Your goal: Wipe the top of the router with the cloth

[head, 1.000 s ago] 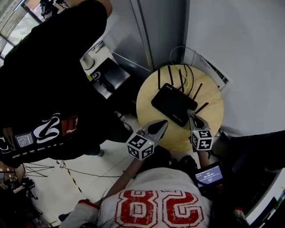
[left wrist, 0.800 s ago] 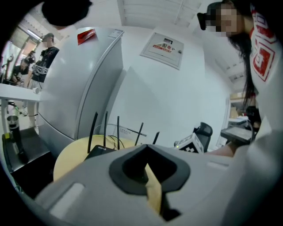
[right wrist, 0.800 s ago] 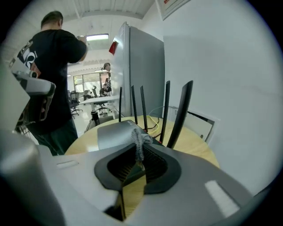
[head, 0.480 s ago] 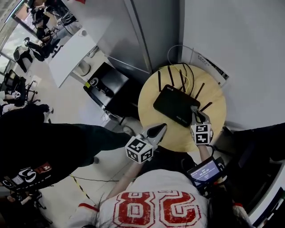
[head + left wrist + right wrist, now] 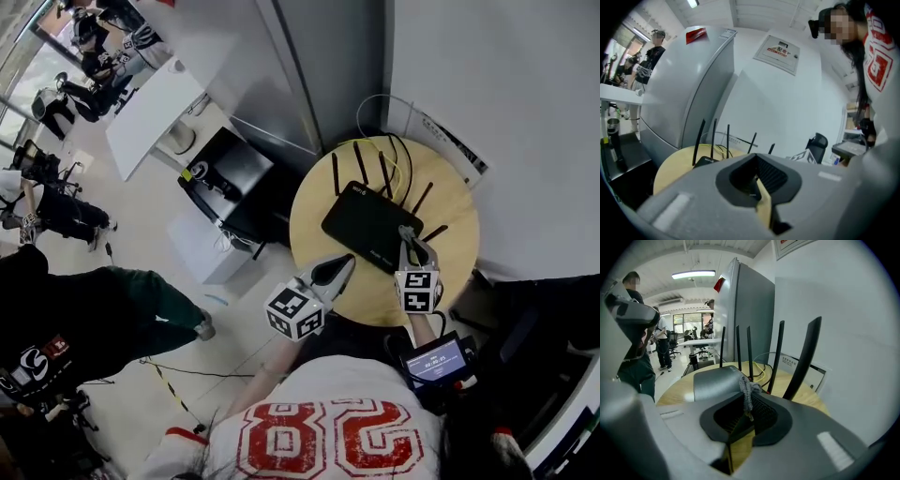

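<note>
A black router (image 5: 368,225) with several upright antennas lies on the round wooden table (image 5: 450,202). My right gripper (image 5: 409,236) hovers at the router's near right edge, shut on a small grey cloth (image 5: 746,389) that sticks up from its jaws. In the right gripper view the router (image 5: 715,380) lies just ahead of the cloth, with the antennas (image 5: 801,359) behind it. My left gripper (image 5: 337,267) hangs over the table's near left rim, short of the router, shut with nothing in it. From the left gripper (image 5: 759,183) view the router (image 5: 707,161) lies ahead on the table.
Yellow and white cables (image 5: 398,155) curl behind the router. A grey cabinet (image 5: 309,56) and a white wall back the table. On the floor to the left stand a black case (image 5: 225,173) and a white box (image 5: 208,248). A person in black (image 5: 66,328) stands far left.
The person in black who filled the left side has moved off toward the lower left. My right gripper has edged slightly closer to the router; the left has barely moved.
</note>
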The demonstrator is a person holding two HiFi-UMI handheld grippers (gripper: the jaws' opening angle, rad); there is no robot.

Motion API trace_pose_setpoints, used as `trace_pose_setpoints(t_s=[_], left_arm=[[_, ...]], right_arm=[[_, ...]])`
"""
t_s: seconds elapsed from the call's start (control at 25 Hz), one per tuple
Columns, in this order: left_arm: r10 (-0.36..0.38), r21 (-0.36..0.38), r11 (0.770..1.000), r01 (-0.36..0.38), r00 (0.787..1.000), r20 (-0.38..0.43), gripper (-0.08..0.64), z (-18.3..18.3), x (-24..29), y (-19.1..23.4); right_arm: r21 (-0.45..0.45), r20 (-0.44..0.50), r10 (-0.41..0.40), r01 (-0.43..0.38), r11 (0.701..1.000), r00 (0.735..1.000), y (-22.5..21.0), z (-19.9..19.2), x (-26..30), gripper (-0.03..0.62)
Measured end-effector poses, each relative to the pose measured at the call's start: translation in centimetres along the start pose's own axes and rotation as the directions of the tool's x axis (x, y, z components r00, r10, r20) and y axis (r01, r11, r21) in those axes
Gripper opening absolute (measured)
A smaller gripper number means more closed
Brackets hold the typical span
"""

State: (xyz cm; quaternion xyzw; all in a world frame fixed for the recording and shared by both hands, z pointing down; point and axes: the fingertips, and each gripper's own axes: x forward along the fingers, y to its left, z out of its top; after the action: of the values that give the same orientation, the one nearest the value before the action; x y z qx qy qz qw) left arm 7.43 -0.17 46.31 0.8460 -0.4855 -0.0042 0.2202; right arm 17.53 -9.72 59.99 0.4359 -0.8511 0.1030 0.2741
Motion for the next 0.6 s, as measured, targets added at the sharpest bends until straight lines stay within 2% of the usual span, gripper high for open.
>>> trace_pose_setpoints(t_s=[0.12,0.28,0.4,0.6], left_arm=[[-0.031,0.002,1.000,0.031,0.999,-0.033,0.000,-0.2,0.5,0.2],[-0.126,-0.009,0.992,0.126,0.990,-0.069,0.000,-0.3,1.5,0.8],[-0.222,0.001,0.975,0.223,0.968,-0.121,0.000,0.0,1.7,1.6],[-0.348,0.007,0.934,0.356,0.918,-0.192,0.000,0.4,1.4,3.4]], right_arm=[[-0.013,-0.027,-0.023,0.022,1.000,0.999,0.0,-0.3,0.4,0.041],[0.003,-0.064,-0.128,0.128,0.992,0.990,-1.4,-1.0,0.0,0.043],[0.027,-0.088,-0.201,0.204,0.979,0.976,-1.7,-0.6,0.5,0.041],[0.114,-0.118,-0.300,0.313,0.943,0.947,-2.1,-0.8,1.2,0.041]])
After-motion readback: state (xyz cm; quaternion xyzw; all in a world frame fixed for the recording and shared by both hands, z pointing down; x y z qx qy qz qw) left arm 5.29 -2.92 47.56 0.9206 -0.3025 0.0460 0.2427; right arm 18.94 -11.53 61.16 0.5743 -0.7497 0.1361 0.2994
